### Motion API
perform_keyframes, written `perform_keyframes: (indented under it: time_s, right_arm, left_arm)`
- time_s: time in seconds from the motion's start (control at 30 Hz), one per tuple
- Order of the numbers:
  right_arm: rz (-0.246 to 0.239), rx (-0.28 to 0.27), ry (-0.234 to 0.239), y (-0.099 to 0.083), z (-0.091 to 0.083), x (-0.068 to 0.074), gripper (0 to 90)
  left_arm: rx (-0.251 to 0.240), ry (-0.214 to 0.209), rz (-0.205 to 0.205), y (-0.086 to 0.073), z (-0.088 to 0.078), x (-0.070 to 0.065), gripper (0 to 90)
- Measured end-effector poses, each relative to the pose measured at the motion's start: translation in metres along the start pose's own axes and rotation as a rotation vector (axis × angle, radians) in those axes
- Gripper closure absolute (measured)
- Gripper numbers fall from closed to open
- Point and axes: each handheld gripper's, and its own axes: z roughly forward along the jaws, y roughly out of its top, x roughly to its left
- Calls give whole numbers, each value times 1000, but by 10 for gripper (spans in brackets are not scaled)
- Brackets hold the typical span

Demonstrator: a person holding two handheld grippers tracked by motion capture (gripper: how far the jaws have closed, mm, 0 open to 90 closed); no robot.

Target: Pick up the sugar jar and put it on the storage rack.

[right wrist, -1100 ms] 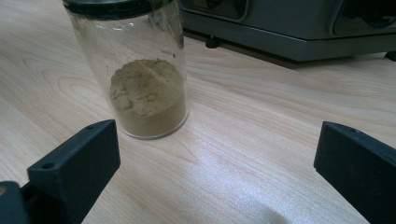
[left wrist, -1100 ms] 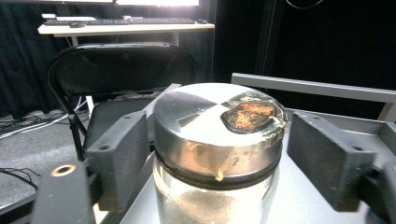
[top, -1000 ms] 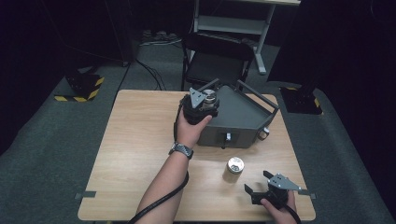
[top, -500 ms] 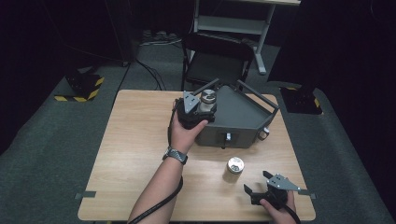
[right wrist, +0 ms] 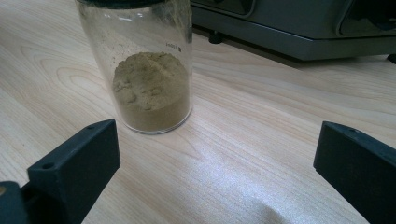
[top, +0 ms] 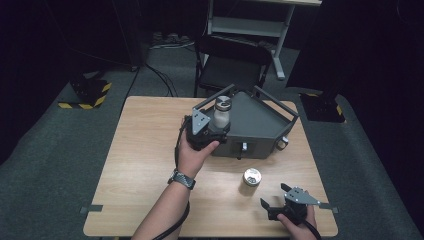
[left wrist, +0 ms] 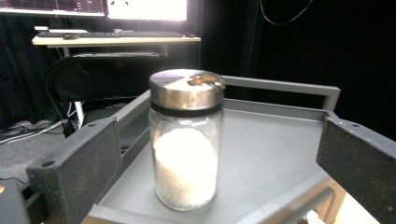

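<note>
Nearest the person, the right gripper [top: 280, 201] rests low at the near right corner of the tabletop [top: 145, 150], its jaws spread wide with nothing between them. Just beyond it a glass jar of tan powder [right wrist: 150, 88] stands upright on the wood, filled only in its lower part, its silver lid showing from above in the high view [top: 252, 177]. This jar is apart from the gripper's jaws and sits near the front wall of the grey tray [top: 260, 125].

Farther off, the left gripper [top: 216, 131] is at the tray's near left corner, held by the left hand [top: 192, 152]. Its jaws stand wide open on either side of a second glass jar [left wrist: 186, 140], which has a shiny metal lid and is about half full of white powder. The pads do not press on the glass. This white powder jar stands upright inside the tray, close to its left front rail.

Compared with a second ago, the left gripper's jaws have just been opening, letting go of the white powder jar, and the hand has drawn back a little toward the left of the tray. The right gripper and the tan jar lie as they did.
</note>
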Motion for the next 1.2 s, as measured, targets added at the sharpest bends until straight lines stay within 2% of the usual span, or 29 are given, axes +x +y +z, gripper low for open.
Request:
perform_keyframes:
  time_s: [0.27,0.3,0.37,0.43,0.6,0.73,0.93,1.2]
  right_arm:
    - [-4,9,10,2,1,-1,4]
    - [-4,9,10,2,1,-1,4]
    - [-7,9,9,2,1,-1,4]
    - [-9,9,6,2,1,0,4]
    - [-10,7,4,1,1,0,4]
    - [-11,8,5,1,1,0,4]
    - [-12,7,4,1,1,1,4]
    - [-15,12,6,2,1,1,4]
  left_arm:
    - [18,-27,-4,-8,-16,-1,5]
    - [21,-29,0,-9,-18,-1,5]
    - [29,-30,32,-12,-22,-3,5]
    - [26,-44,29,-16,-25,-2,5]
    - [45,-47,43,-23,-33,-5,5]
    - [46,-54,31,-29,-41,-5,5]
    - [66,-64,36,-37,-52,-6,5]
    - [90,-78,43,-55,-69,-14,5]
